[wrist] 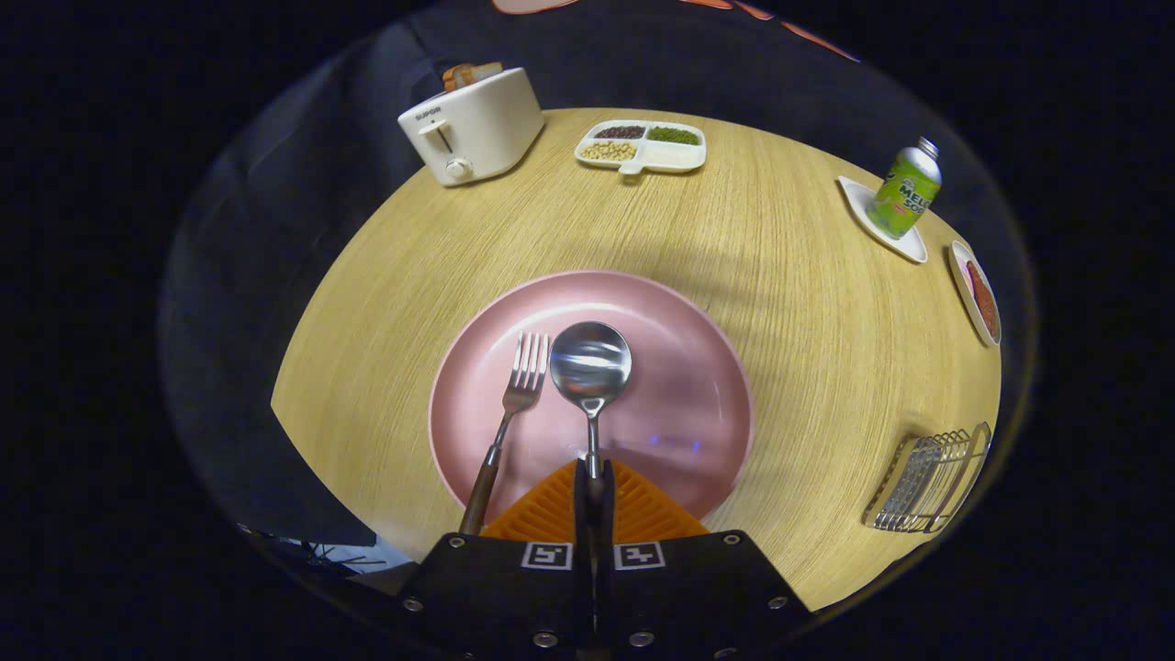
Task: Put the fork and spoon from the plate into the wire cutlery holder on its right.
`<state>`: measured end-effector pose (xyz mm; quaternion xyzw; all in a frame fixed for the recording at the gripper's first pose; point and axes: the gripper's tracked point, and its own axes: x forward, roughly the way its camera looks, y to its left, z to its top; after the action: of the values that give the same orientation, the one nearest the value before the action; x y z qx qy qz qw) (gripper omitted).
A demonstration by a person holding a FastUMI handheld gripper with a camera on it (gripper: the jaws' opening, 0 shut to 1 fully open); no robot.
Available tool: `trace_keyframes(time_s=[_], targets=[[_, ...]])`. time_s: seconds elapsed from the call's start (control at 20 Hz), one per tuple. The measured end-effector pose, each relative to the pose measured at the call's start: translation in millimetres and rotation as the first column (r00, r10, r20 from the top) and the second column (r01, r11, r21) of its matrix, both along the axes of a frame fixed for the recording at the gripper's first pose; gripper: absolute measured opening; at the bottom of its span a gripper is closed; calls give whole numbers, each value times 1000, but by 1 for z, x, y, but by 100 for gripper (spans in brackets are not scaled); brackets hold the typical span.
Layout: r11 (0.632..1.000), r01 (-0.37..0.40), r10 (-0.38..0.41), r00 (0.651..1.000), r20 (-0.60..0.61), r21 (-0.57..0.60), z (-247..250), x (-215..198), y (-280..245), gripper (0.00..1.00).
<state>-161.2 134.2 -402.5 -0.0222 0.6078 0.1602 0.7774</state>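
We have the gripper (pixel 594 477) closed on the spoon (pixel 590 367), both fingers pressed together around its thin handle so that almost no gap shows between them. The spoon's round bowl points away from us, just ahead of the fingertips, over the middle of the pink plate (pixel 679 413); we cannot tell whether the bowl rests on the plate or sits slightly above it. Just left of the spoon lies the fork (pixel 510 418), its tines pointing far and its dark wooden handle running back over the plate's near rim, beside the left finger. The plate sits on a round wooden table (pixel 789 275). To the right of the plate, well apart from it and near the table's right edge, we see the wire cutlery holder (pixel 927 482). Farther along the right edge there is a small dish (pixel 979 294) and a green bottle (pixel 907 188) standing on a white coaster (pixel 867 216). At the far side we see a divided tray (pixel 641 147) holding beans and grains, and left of it a white toaster (pixel 473 127).
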Motion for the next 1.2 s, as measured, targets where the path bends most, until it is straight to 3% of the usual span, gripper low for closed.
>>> trace_keyframes(time_s=[0.25,0.7,0.9,1.2], targets=[[999,50,-48,989,138,-9,50,27,-30,2],[959,266,-232,933,275,-93,118,48,-159,2],[925,336,-287,923,255,-177,120,34,-222,3],[916,283,-254,958,137,-285,101,-1,-261,3]])
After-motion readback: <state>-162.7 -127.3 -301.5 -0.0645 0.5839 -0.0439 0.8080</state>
